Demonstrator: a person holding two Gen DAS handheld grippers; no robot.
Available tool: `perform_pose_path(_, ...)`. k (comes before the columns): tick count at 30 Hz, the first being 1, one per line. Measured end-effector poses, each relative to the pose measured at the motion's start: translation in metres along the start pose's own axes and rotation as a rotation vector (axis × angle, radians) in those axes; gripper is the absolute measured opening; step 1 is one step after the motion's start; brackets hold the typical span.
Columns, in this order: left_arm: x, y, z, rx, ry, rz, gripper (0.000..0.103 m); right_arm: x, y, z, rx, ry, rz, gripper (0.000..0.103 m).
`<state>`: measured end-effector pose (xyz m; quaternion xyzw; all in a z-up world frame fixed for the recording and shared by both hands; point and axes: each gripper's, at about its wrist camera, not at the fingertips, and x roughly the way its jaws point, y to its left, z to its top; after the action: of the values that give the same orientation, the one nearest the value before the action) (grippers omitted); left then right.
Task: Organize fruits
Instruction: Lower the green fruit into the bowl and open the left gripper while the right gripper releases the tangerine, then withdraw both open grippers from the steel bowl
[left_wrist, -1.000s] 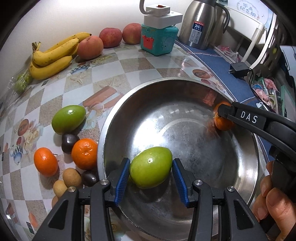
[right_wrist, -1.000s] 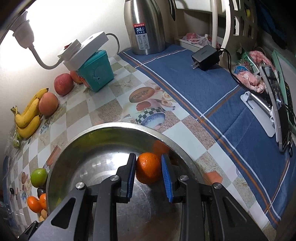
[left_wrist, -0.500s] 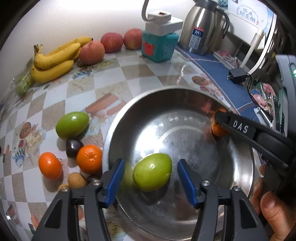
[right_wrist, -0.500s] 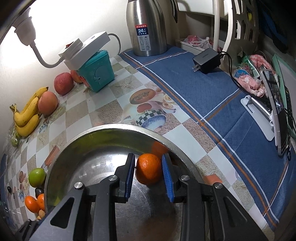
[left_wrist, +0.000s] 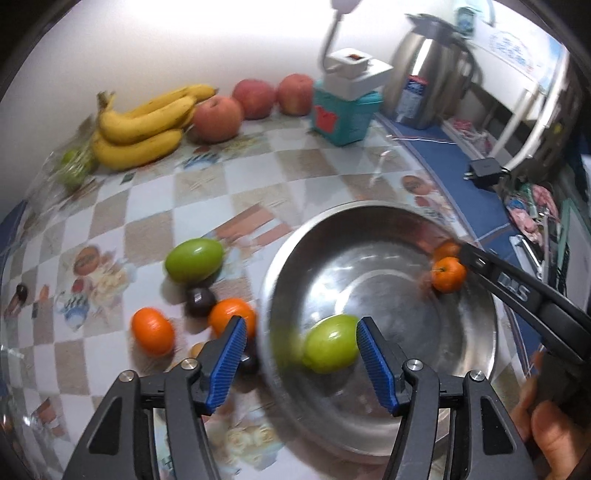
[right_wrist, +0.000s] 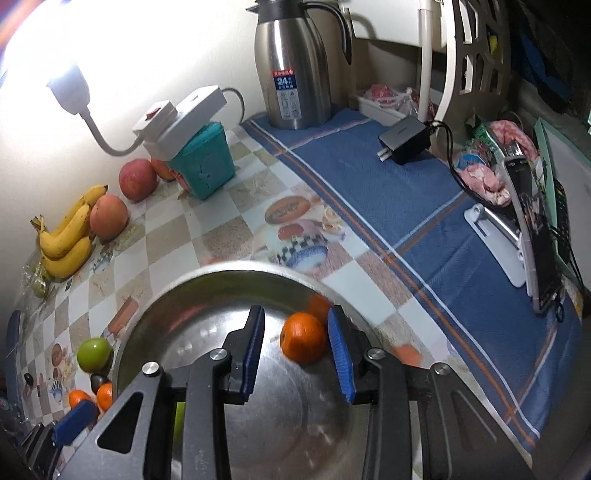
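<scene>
A steel bowl (left_wrist: 476, 369) (right_wrist: 229, 280) sits on the checkered table. A green fruit (left_wrist: 330, 343) lies loose inside it near my left gripper (left_wrist: 301, 362), which is open wide above the bowl's left rim. A tangerine (left_wrist: 448, 274) (right_wrist: 303, 341) rests against the bowl's far right wall, between the open jaws of my right gripper (right_wrist: 297, 354), untouched on its left side. Outside the bowl to the left lie another green fruit (left_wrist: 194, 258), two tangerines (left_wrist: 152, 330), a dark round fruit (left_wrist: 199, 301) and small brown fruits.
Bananas (left_wrist: 144, 122) and three peaches (left_wrist: 218, 118) line the back wall. A teal box with a white power strip (left_wrist: 347, 107), a steel kettle (right_wrist: 295, 66), a black charger (right_wrist: 402, 142) and a phone on a stand (right_wrist: 532, 229) occupy the right side on blue cloth.
Both grippers have opened: the left has released the green fruit into the bowl and drawn back to the left, the right has let go of the tangerine.
</scene>
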<state>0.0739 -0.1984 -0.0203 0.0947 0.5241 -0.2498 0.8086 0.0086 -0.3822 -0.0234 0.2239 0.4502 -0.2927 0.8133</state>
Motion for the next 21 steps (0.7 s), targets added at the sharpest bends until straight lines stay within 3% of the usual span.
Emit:
perform_pose_path(5,0.003,0.019,-0.004,-0.063,0.07,0.051,0.068,-0.001,0.0,-0.008,-0.013,0.06,-0.048,0.037)
perform_pose_path(7,0.004,0.024,-0.006,-0.079,0.082,0.057,0.086,-0.001,-0.001,-0.009,-0.009,0.077,-0.049,0.043)
perform_pose_path(9,0.005,0.025,-0.008,-0.078,0.096,0.066,0.09,0.0,-0.003,-0.012,0.0,0.086,-0.051,0.059)
perform_pose_path(12,0.005,0.029,-0.01,-0.088,0.106,0.088,0.092,0.0,-0.003,-0.012,-0.002,0.092,-0.05,0.062)
perform_pose_path(13,0.005,0.03,-0.009,-0.089,0.108,0.092,0.099,0.001,-0.003,-0.012,-0.003,0.093,-0.048,0.064)
perform_pose_path(15,0.005,0.033,-0.01,-0.092,0.106,0.101,0.103,0.002,-0.001,-0.013,-0.006,0.097,-0.043,0.082)
perform_pose_path(21,0.004,0.038,-0.01,-0.114,0.104,0.11,0.103,0.003,0.006,-0.013,-0.034,0.097,-0.036,0.084)
